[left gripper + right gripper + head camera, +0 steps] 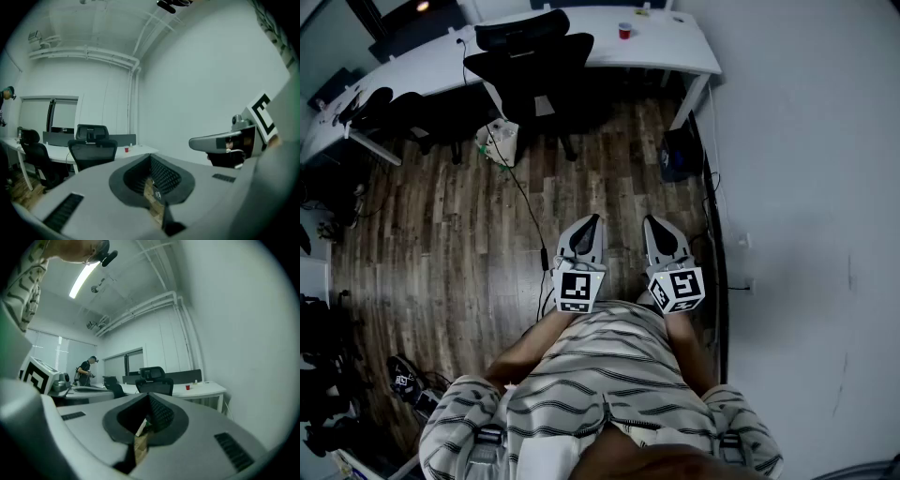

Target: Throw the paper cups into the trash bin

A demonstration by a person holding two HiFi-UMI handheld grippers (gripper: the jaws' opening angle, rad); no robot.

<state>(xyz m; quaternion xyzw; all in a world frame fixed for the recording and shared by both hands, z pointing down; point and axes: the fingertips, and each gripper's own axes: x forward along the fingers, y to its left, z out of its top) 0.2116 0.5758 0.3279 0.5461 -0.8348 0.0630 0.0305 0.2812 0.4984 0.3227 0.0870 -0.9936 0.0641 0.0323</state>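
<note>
Left gripper, right gripper closed, empty

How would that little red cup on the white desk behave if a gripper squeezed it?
Probably light: the red cup looks small beside the office chair. It seems to stand upright on the white desk, so a nudge may tip it. If paper, a hard squeeze would likely crumple it.

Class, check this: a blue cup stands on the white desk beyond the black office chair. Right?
No: the cup is red, not blue, as the head view shows. It does stand on the white desk beyond the black office chair.
</note>
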